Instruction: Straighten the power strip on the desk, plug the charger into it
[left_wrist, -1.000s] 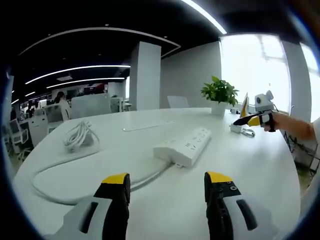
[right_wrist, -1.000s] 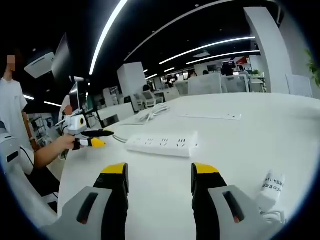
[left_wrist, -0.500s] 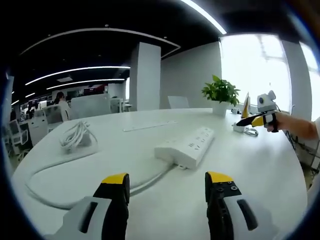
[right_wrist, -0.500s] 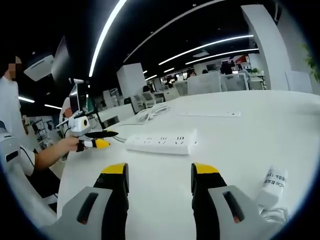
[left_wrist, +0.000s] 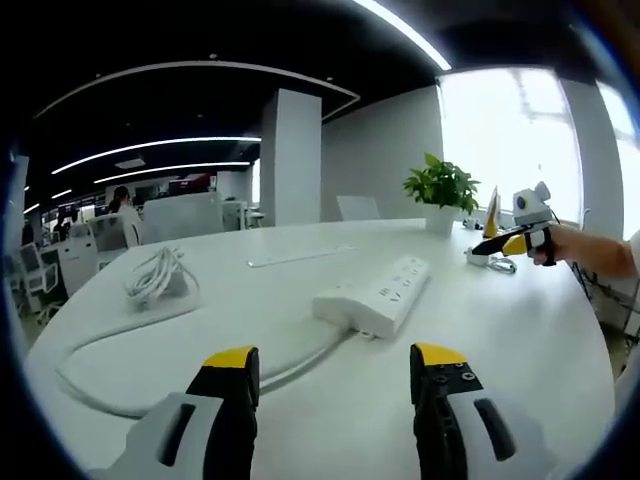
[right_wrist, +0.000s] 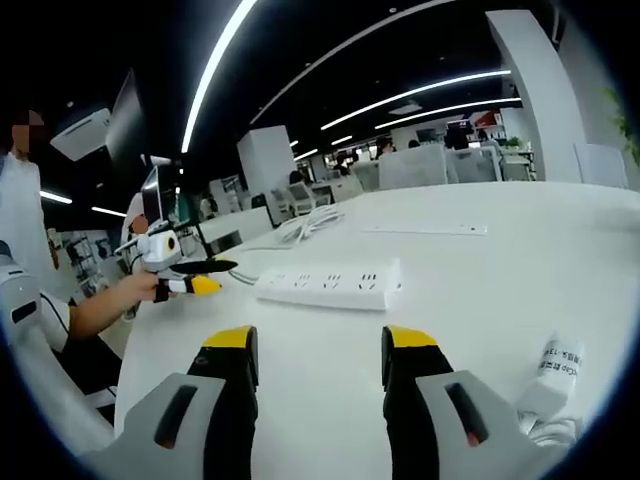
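A white power strip (left_wrist: 376, 296) lies askew in the middle of the white desk (left_wrist: 520, 330), its thick white cable (left_wrist: 130, 330) looping off to the left. My left gripper (left_wrist: 335, 362) is open a short way in front of the strip, empty. The right gripper view has the same strip (right_wrist: 328, 286) lying crosswise ahead. My right gripper (right_wrist: 318, 345) is open and empty. A white charger (right_wrist: 552, 378) with its coiled cord lies just right of my right jaws. The right gripper (left_wrist: 512, 243) also appears at the far right of the left gripper view, and the left gripper (right_wrist: 190, 277) at the left of the right gripper view.
A bundle of white cable (left_wrist: 153, 276) lies at the desk's left side. A potted green plant (left_wrist: 440, 190) stands at the far edge, and a thin white strip (left_wrist: 298, 256) lies flat behind the power strip. A person in white (right_wrist: 25, 230) stands at the left.
Both views have drifted slightly; the power strip sits a little farther right in each view. Nothing has been taken hold of and both jaws stay open.
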